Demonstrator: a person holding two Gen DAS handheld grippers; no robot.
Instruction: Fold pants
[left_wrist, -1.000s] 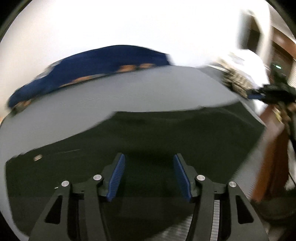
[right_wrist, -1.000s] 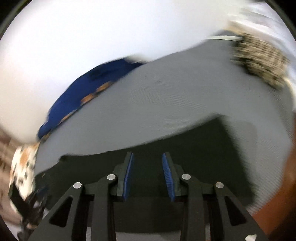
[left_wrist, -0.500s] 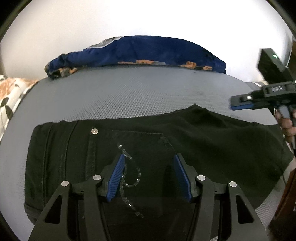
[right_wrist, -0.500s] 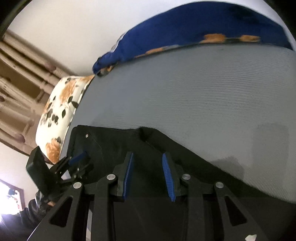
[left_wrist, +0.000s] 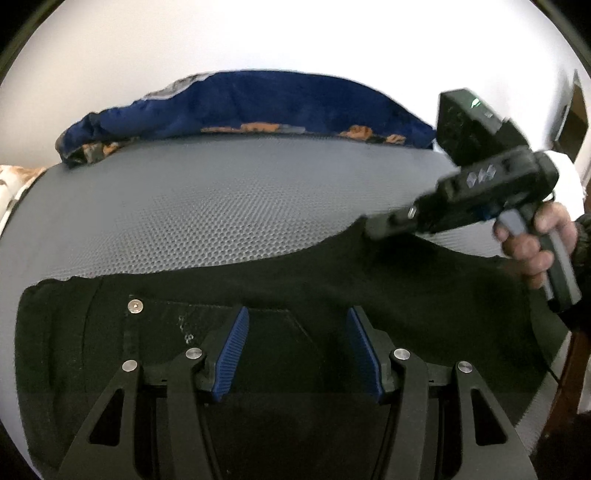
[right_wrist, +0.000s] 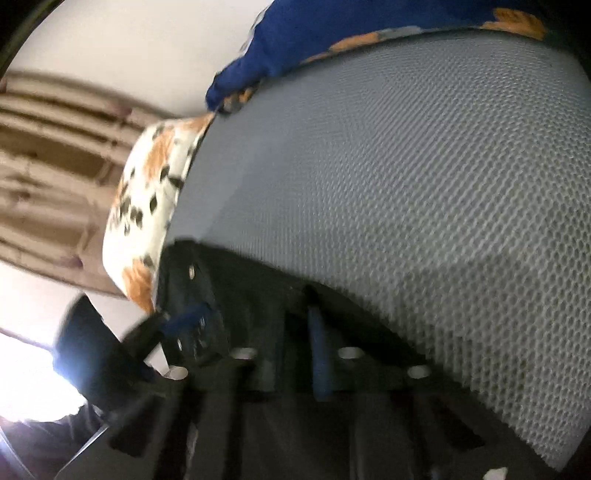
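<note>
Black pants (left_wrist: 303, 288) lie spread across a grey mesh mattress (left_wrist: 207, 206), waistband and a metal rivet (left_wrist: 135, 305) at the left. My left gripper (left_wrist: 297, 332) is open and empty, hovering over the back pocket. My right gripper (left_wrist: 373, 230) comes in from the right in the left wrist view, its tips at the pants' far edge. The right wrist view is blurred; its gripper (right_wrist: 314, 332) sits low over the pants (right_wrist: 258, 302) near the edge, and its opening cannot be read. The left gripper (right_wrist: 184, 317) shows there at the left.
A blue quilt with orange print (left_wrist: 251, 110) lies along the mattress's far edge against a white wall. A floral pillow (right_wrist: 147, 206) sits at the waistband end. A wooden bed frame (left_wrist: 569, 373) is at the right.
My right gripper has swung down toward the far edge of the pants and its view has blurred. My left gripper has moved a little closer over the pocket, still open.
</note>
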